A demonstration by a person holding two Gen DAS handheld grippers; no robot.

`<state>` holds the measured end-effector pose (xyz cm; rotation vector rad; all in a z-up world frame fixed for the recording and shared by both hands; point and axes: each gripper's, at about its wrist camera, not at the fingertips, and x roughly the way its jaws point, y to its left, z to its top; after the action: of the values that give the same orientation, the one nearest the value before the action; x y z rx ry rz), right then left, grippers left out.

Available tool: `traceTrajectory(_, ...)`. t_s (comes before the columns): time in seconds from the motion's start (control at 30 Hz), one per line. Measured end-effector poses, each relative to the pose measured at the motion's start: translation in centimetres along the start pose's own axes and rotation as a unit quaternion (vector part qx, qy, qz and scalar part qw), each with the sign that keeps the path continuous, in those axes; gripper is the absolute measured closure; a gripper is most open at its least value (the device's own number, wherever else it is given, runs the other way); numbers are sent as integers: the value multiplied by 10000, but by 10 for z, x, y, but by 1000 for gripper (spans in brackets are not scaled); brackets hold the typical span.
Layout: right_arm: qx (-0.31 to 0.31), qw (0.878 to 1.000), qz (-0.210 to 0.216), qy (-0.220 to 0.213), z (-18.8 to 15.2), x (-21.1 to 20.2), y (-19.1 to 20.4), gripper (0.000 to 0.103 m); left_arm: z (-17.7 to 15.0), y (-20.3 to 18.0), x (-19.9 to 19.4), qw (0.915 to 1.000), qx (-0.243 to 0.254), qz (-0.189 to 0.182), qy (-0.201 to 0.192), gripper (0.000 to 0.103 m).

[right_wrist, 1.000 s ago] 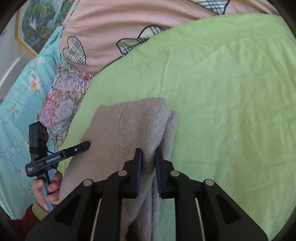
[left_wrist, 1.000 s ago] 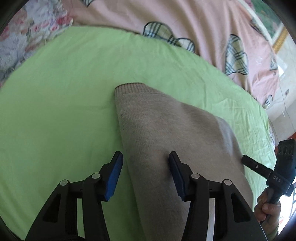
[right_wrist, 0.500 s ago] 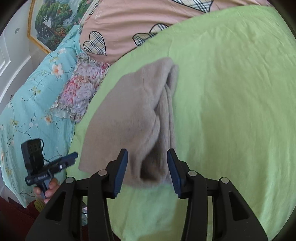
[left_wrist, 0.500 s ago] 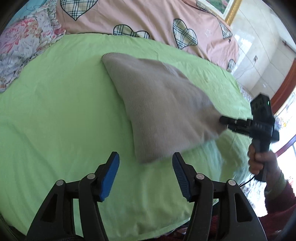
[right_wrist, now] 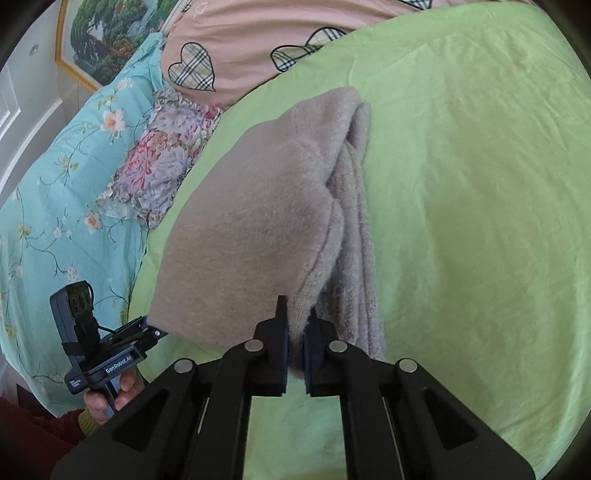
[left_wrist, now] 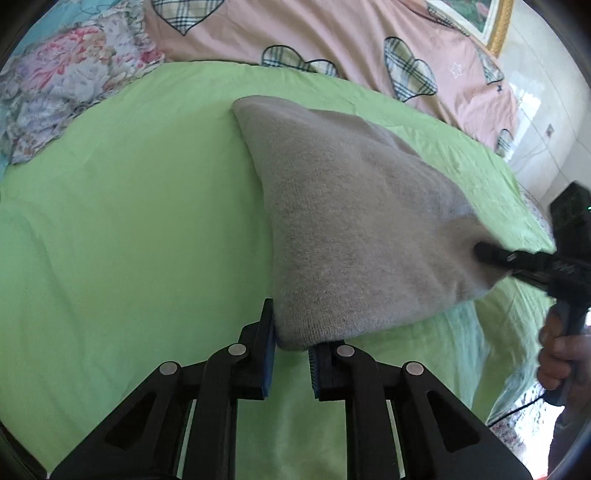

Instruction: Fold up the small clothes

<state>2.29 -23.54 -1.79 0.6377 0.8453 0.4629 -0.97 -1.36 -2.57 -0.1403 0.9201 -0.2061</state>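
A beige knit garment (left_wrist: 351,221) lies folded lengthwise on the green sheet (left_wrist: 129,221), its near end lifted. In the left wrist view my left gripper (left_wrist: 291,332) has its jaws closing on the garment's near left corner, with the knit pinched between the blue pads. The right gripper (left_wrist: 480,251) grips the other near corner, held by a hand (left_wrist: 557,354). In the right wrist view the right gripper (right_wrist: 297,314) is shut on the garment's (right_wrist: 258,221) folded layers, and the left gripper (right_wrist: 151,330) bites the far corner.
A pink quilt with plaid hearts (left_wrist: 332,29) lies beyond the green sheet (right_wrist: 461,221). A floral pillow (left_wrist: 55,85) and a turquoise flowered quilt (right_wrist: 55,203) lie to the left. A framed picture (right_wrist: 99,37) hangs behind. The bed's edge runs close under both grippers.
Both grippers drew back to the garment's near end. The right let go of the fold and opened; both then closed on the near corners.
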Motion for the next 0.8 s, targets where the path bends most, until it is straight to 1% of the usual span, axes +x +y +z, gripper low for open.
traceTrajectory(0.03, -66, 9999, 68, -136, 2, -8, 6, 97, 0, -1, 2, 10000, -40, 63, 20, 91)
traceTrajectory(0.07, -209, 9989, 192, -384, 7, -23, 15, 97, -1, -2, 3, 9999, -40, 145, 74, 92)
traceTrajectory(0.1, -314, 9983, 148, -465, 9, -30, 19, 97, -2, -4, 7, 9996, -15, 236, 147, 93)
traceTrajectory(0.13, -428, 9980, -18, -473, 10, -34, 20, 97, -2, -4, 9, 9995, -19, 246, 179, 93)
traceTrajectory(0.2, -671, 9952, -665, -260, 8, -29, 15, 97, -1, -3, 12, 9994, -24, 229, 243, 94)
traceTrajectory(0.33, -670, 9898, -1234, 235, -12, 1, -7, 97, -2, -1, 16, 9992, -73, 140, 376, 94)
traceTrajectory(0.37, -677, 9888, -1295, 295, -17, 8, -10, 97, -3, 0, 17, 9991, -89, 121, 402, 95)
traceTrajectory(0.43, -587, 9899, -1278, 178, -21, 11, -11, 97, -1, 4, 17, 9989, -136, 45, 457, 95)
traceTrajectory(0.5, -540, 9905, -1255, 156, -21, 8, -9, 96, 0, 6, 16, 9985, -119, -47, 540, 95)
traceTrajectory(0.6, -463, 9913, -1224, 167, -21, -3, -7, 85, -2, 8, 6, 9975, -21, -241, 668, 95)
traceTrajectory(0.63, -445, 9910, -1251, 146, -21, -10, -6, 83, -3, 9, -3, 9972, 33, -376, 647, 95)
traceTrajectory(0.7, -359, 9920, -1213, -3, -19, -26, -6, 83, -2, 9, -19, 9969, 134, -555, 533, 95)
traceTrajectory(0.8, -265, 9936, -1059, -302, -7, -41, -2, 83, 11, 5, -39, 9953, 290, -881, 264, 95)
